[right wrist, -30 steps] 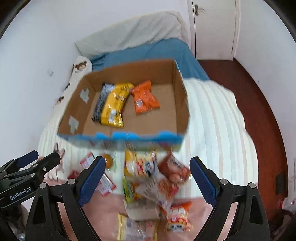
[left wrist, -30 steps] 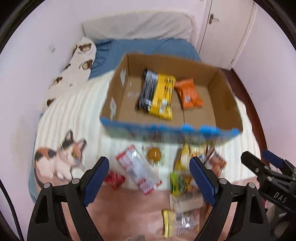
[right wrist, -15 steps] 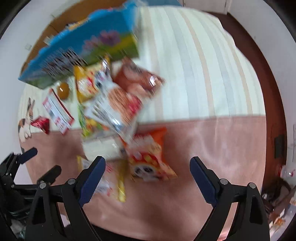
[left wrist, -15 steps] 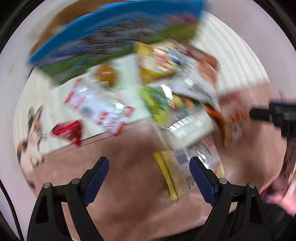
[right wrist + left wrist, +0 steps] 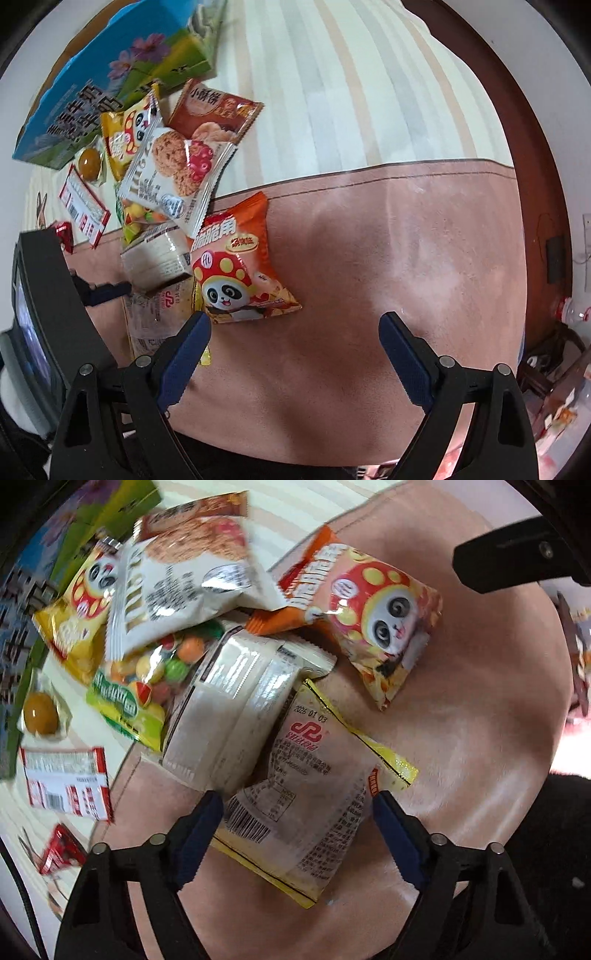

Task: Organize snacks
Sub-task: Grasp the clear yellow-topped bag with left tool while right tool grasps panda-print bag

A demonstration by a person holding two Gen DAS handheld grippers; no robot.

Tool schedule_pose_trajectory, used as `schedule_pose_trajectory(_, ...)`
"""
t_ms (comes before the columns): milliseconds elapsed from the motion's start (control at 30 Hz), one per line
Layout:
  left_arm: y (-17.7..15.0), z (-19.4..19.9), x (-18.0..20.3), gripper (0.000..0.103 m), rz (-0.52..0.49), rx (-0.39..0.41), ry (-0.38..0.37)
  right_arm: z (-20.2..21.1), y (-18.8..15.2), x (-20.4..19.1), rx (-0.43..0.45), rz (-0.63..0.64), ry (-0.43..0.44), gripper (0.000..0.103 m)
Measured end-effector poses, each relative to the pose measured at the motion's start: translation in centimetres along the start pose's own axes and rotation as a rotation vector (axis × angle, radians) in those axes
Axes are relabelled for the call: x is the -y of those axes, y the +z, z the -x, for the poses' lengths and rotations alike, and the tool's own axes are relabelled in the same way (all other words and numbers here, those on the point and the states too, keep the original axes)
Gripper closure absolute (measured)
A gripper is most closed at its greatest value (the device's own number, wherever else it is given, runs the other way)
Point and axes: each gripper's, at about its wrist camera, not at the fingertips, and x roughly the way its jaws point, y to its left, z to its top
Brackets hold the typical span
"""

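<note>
Several snack packets lie in a heap on the bed. My left gripper is open, its jaws either side of a yellow-edged clear packet. Beyond it lie a cream wrapped pack, a candy bag, a white cookie packet and an orange panda packet. My right gripper is open and empty above the pink blanket, just right of the orange panda packet. The blue cardboard box stands at the far left.
A red-and-white packet, a small red packet and a wrapped yellow ball lie at the left. The pink blanket covers the near bed, the striped sheet lies beyond. The bed's wooden edge runs along the right.
Both grippers have tipped down and moved closer to the snack heap. The box has slid to the upper left of view. The left jaws now straddle the yellow-edged packet.
</note>
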Motion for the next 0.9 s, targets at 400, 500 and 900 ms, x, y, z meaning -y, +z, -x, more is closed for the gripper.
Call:
schedule_pose_trajectory(400, -8.7, 0.0, -9.1, 0.036, 0.614, -0.030, -0.085, -6.3, 2.2, -5.6, -0.062, 0.028, 0.032, 0.028)
schedule_pose_trajectory(500, -11.1, -0.6, -11.5, 0.036, 0.729, -0.058, -0.075, -7.4, 2.1, -6.1, -0.085, 0.024, 0.013, 0.041)
schedule_pose_trajectory(900, -12.9, 0.2, -14.8, 0.036, 1.211, -0.049, -0.543, -7.6, 0.3, -6.5, -0.134, 0.025, 0.053, 0.045)
